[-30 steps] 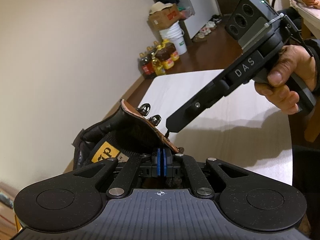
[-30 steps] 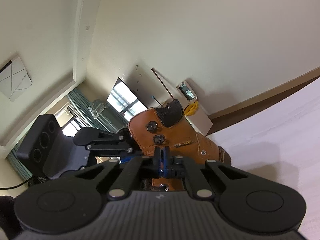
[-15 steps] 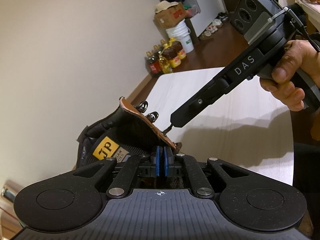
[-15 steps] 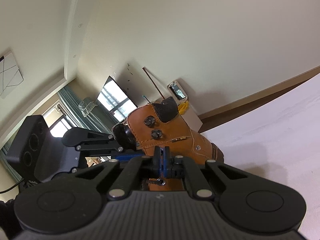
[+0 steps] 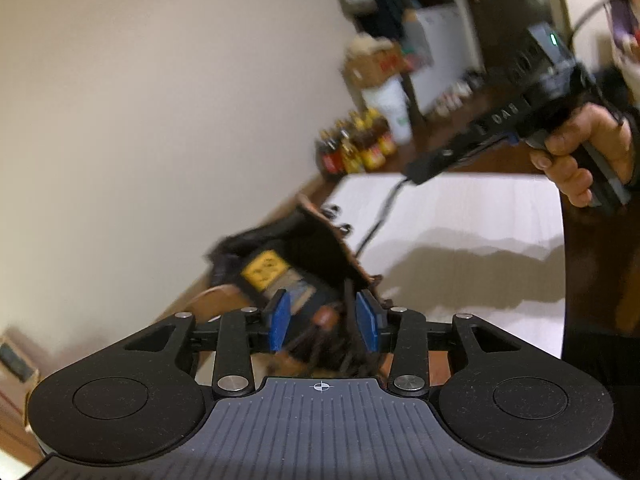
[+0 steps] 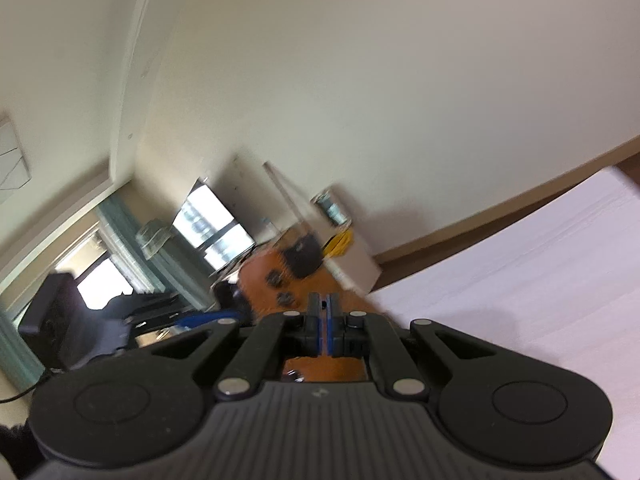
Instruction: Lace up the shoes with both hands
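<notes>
— Where's the boot (image 5: 304, 264)?
— On the white surface (image 5: 460, 216), right at the left gripper (image 5: 324, 320), whose fingers are opening around its tongue and laces.
— The right gripper (image 6: 324, 320)?
— Fingers pressed together, pinching the dark lace (image 5: 380, 216), pulled taut.

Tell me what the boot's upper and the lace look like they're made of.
Boot: probably matte tan leather, going by its smooth orange-brown surface with metal lace hooks; blur leaves this open. Lace: a thin dark cord, apparently woven or waxed; too blurred to say which.
</notes>
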Demonstrator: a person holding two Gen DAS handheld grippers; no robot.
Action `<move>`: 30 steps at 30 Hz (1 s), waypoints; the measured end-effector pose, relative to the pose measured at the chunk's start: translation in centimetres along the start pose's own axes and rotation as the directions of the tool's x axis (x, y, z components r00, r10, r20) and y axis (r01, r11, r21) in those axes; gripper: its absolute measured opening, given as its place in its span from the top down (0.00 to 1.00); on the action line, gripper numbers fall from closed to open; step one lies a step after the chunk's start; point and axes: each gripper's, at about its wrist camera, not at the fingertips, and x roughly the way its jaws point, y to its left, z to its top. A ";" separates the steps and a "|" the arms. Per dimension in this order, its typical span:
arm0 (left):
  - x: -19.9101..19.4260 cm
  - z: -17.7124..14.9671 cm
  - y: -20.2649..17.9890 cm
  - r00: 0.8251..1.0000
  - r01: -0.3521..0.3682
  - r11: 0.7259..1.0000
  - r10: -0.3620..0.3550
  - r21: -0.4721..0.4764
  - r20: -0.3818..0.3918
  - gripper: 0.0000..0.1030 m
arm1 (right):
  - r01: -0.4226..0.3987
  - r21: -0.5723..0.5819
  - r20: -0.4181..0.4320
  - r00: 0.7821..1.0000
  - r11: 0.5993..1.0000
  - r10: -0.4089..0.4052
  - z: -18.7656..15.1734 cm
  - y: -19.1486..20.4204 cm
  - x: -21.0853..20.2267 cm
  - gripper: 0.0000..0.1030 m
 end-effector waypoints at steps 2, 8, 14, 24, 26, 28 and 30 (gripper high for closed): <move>-1.7 -0.9 0.4 0.999 -0.039 0.999 0.039 -0.028 0.004 0.60 | 0.059 -0.008 0.042 0.997 0.998 -0.059 0.6 -0.5 -2.6 0.98; -3.2 -4.6 0.9 0.990 -0.135 0.984 0.129 -0.112 -0.059 0.60 | 0.186 0.013 0.148 0.971 0.983 -0.186 0.9 -1.6 -9.9 0.98; -3.0 -5.6 1.0 0.990 -0.137 0.976 0.128 -0.171 -0.062 0.60 | 0.278 0.054 0.243 0.928 0.959 -0.283 -0.5 -1.5 -16.4 0.98; -3.4 -3.4 -2.3 0.993 -0.081 0.987 0.092 -0.140 0.078 0.60 | 0.220 -0.010 0.207 0.955 0.975 -0.214 -2.4 2.3 -17.4 0.98; -3.7 -2.8 -3.4 0.986 -0.073 0.991 0.088 -0.111 0.138 0.60 | 0.172 -0.080 0.163 0.974 0.982 -0.157 -2.4 5.1 -15.9 0.98; -4.0 -2.4 -4.2 0.982 -0.061 0.994 0.076 -0.091 0.175 0.60 | 0.124 -0.185 0.092 0.990 0.975 -0.108 -2.5 8.4 -13.8 0.98; -4.4 -2.1 -4.9 0.976 -0.034 0.996 0.052 -0.085 0.213 0.60 | 0.075 -0.285 0.019 0.997 0.956 -0.072 -2.6 11.5 -11.4 0.98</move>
